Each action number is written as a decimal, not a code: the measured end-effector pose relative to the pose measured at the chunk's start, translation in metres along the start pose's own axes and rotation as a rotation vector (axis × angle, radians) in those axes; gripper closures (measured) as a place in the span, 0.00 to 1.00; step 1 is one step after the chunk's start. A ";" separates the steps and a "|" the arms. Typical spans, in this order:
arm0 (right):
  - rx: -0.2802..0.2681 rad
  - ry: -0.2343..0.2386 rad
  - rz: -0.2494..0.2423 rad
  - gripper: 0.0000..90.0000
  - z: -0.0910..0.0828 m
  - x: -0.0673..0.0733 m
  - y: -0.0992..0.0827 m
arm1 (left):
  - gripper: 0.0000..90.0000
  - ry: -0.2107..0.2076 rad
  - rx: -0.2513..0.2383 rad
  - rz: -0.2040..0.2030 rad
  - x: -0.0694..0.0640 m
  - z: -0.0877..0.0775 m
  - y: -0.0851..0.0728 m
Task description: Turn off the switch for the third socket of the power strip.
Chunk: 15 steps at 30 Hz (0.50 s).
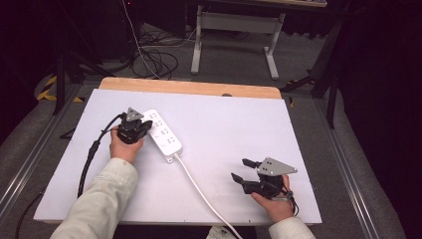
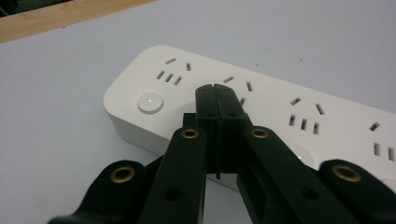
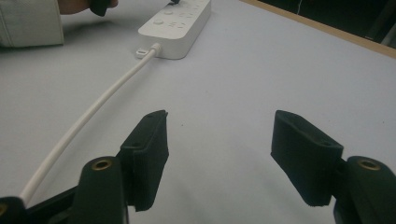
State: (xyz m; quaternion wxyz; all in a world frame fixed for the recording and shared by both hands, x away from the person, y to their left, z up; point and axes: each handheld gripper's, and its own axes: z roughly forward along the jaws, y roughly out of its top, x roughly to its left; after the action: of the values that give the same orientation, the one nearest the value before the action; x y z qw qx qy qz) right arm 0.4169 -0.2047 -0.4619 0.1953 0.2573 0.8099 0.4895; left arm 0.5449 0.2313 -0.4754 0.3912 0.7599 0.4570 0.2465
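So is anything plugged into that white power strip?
No. The power strip's visible sockets are all empty; the left hand-held gripper hides a small part.

From above the near edge of the table (image 1: 239,124) we look forward and down, far enough back to take in the floor beyond. The power strip (image 1: 163,131) serves as our landmark. On the left gripper (image 2: 216,88) we sit right over the strip, facing its sockets at very close range. On the right gripper (image 3: 219,140) we sit low, well apart from it, looking across the tabletop along its cord (image 3: 88,116). All 3 views share the strip.
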 end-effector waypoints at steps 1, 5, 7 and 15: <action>-0.002 0.000 0.003 0.41 0.000 0.000 0.000 | 1.00 0.003 0.001 -0.001 0.000 0.000 0.000; 0.000 -0.001 0.001 0.41 -0.001 -0.001 0.000 | 1.00 0.007 0.005 0.004 -0.001 0.001 0.000; 0.001 0.000 0.004 0.41 0.000 -0.001 0.000 | 1.00 0.015 0.007 0.009 -0.002 0.001 0.000; 0.002 0.003 0.005 0.41 0.001 0.000 0.000 | 1.00 0.034 0.015 0.005 -0.004 0.002 0.001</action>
State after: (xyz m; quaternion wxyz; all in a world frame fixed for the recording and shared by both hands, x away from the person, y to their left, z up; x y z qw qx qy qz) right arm 0.4171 -0.2043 -0.4623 0.1929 0.2588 0.8100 0.4895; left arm 0.5444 0.2270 -0.4758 0.3768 0.7598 0.4634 0.2569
